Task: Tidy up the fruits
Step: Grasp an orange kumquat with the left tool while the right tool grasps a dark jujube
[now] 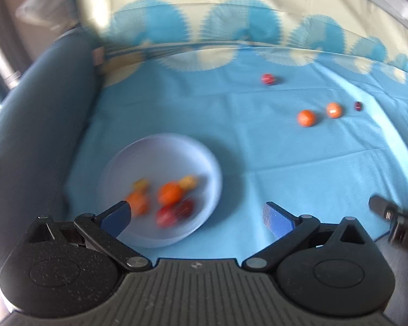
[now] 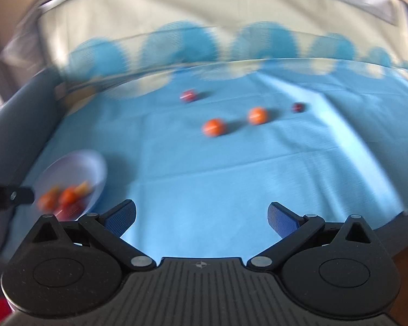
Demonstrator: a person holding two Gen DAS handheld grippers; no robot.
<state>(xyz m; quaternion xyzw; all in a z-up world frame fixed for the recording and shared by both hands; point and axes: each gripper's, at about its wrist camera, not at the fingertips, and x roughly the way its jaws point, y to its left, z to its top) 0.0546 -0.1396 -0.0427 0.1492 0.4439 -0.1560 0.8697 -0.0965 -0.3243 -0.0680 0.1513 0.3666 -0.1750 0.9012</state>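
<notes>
A pale lilac bowl [image 1: 138, 157] on the blue cloth holds several orange, yellow and red fruits [image 1: 170, 193]. It also shows at the left of the right wrist view [image 2: 76, 165]. Loose on the cloth farther off lie a red fruit [image 1: 268, 79] [image 2: 188, 95], two orange fruits [image 1: 306, 118] [image 1: 333, 110] [image 2: 213, 127] [image 2: 257, 115] and a small dark red fruit [image 1: 358, 106] [image 2: 298, 107]. My left gripper [image 1: 197, 214] is open and empty, just above the bowl's near rim. My right gripper [image 2: 202, 216] is open and empty over bare cloth.
The blue cloth [image 2: 231, 179] covers the table, with a scalloped blue and cream border [image 1: 231, 32] at the far edge. A dark blue padded chair [image 1: 40, 114] stands left of the table. The right gripper's body shows at the left wrist view's right edge [image 1: 397, 217].
</notes>
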